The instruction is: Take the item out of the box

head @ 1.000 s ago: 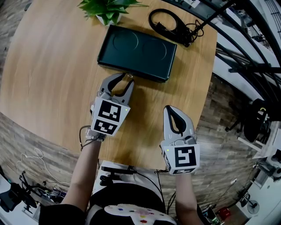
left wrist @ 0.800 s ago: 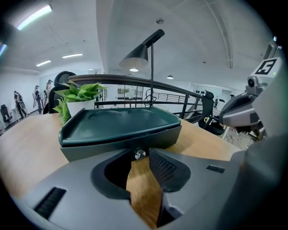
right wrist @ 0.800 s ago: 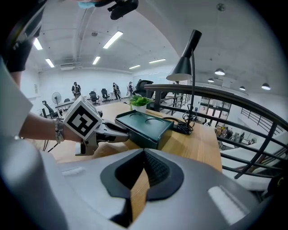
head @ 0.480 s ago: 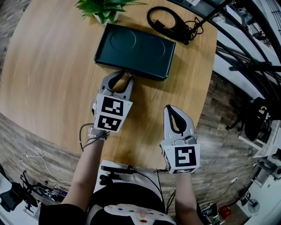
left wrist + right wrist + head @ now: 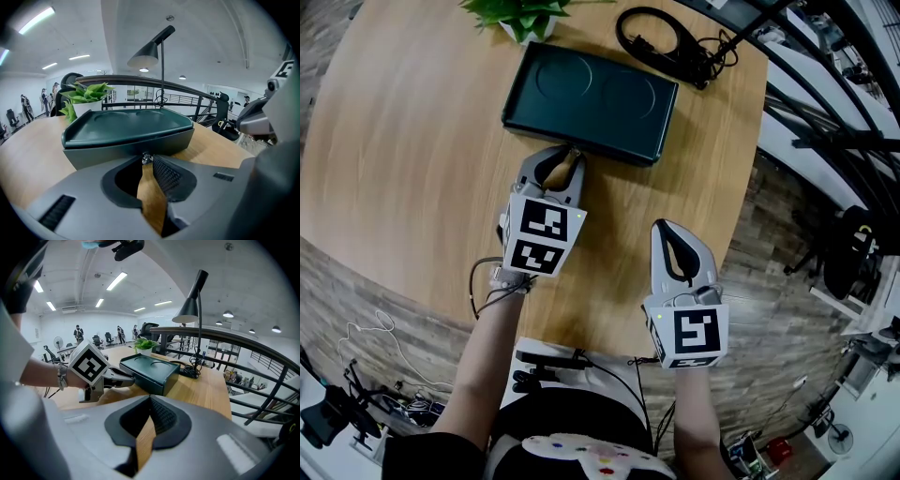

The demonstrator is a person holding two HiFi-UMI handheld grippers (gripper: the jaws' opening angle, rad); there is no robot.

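Edged forward since a second ago, the left gripper (image 5: 565, 156), jaws just closing, pinches the single metal pull (image 5: 146, 158) of one closed box (image 5: 589, 101) at the far edge of the desk (image 5: 412, 141); contents hidden. The right gripper (image 5: 667, 230) is clamped together, empty.

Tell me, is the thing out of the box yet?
Not yet. Done: the left gripper is at the front edge of the box. In hand: its jaws have just been closing and pinch the metal clasp. Left: the lid is down, so opening it and lifting the item out. The right gripper rests shut, empty.
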